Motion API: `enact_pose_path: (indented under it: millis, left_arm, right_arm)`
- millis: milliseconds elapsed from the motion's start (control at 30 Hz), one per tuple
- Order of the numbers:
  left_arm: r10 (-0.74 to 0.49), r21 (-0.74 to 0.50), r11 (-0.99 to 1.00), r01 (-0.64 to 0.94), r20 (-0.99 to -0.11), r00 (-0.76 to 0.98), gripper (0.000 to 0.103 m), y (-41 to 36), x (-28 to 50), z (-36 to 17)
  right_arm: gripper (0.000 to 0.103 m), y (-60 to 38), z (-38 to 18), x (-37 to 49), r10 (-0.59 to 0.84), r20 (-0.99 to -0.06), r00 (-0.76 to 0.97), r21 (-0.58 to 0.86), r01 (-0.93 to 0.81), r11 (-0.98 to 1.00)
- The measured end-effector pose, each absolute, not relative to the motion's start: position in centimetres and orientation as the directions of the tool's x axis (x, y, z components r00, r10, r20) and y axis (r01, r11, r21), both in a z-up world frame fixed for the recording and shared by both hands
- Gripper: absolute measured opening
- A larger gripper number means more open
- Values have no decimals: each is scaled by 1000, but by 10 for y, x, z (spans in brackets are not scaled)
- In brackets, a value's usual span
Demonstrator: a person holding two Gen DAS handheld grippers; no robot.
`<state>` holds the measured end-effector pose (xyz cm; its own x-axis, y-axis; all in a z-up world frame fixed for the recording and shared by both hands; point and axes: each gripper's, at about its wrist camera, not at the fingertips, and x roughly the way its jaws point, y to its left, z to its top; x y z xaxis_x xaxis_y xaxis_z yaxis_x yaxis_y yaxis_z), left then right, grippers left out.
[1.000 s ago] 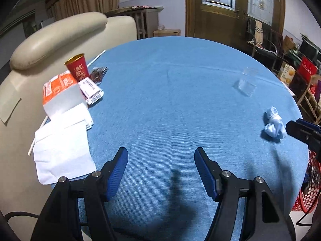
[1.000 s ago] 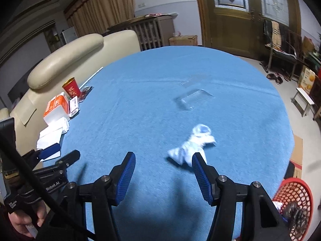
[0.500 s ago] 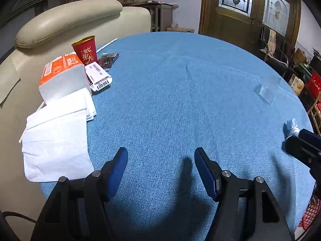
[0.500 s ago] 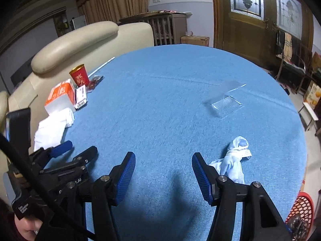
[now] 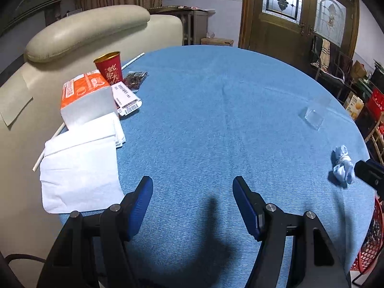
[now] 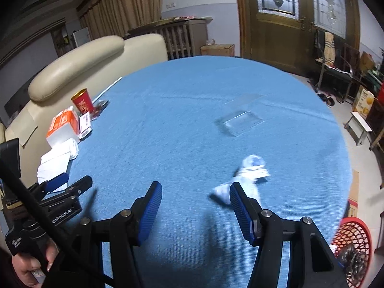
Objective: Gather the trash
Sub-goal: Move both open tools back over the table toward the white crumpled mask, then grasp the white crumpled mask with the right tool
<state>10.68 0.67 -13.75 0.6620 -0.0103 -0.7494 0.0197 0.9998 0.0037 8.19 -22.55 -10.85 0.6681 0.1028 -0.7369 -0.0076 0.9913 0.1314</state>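
Observation:
A crumpled pale blue wad [image 6: 249,180] lies on the round blue table [image 6: 192,120], just beyond and partly behind the right finger of my right gripper [image 6: 195,192], which stands open and empty. The same wad [image 5: 343,168] shows at the far right of the left wrist view. My left gripper [image 5: 193,187] is open over bare cloth, with white napkins [image 5: 79,163] close to its left finger. A clear plastic tray [image 6: 240,123] lies further back. A red paper cup [image 5: 109,68], an orange tissue pack [image 5: 87,98] and a labelled wrapper [image 5: 126,98] sit at the left edge.
A red mesh basket [image 6: 352,247] with some trash in it stands on the floor below the table's right edge. A cream sofa [image 5: 79,33] backs the table on the left. A white straw [image 5: 133,61] lies behind the cup. A hand [image 6: 31,266] holds the left gripper's handle.
The right wrist view has swung from half a second ago, so the blue wad sits nearer the right finger's tip and the picture is blurred. The left view shifted slightly; both grippers kept their opening.

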Motion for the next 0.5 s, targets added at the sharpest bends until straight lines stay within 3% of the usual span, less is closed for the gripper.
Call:
enact_pose_path:
  millis: [300,500]
  left_arm:
    - [-5,48,997,60,-737,676,70,-19,113,-121]
    - [1,77,994,82,-738,675,70,-37,122,-118]
  right_arm:
    - [63,-284,-114,77,42,-748,662,173,133,976]
    - [63,-305,-124,99,92,-780,619,236,155,959]
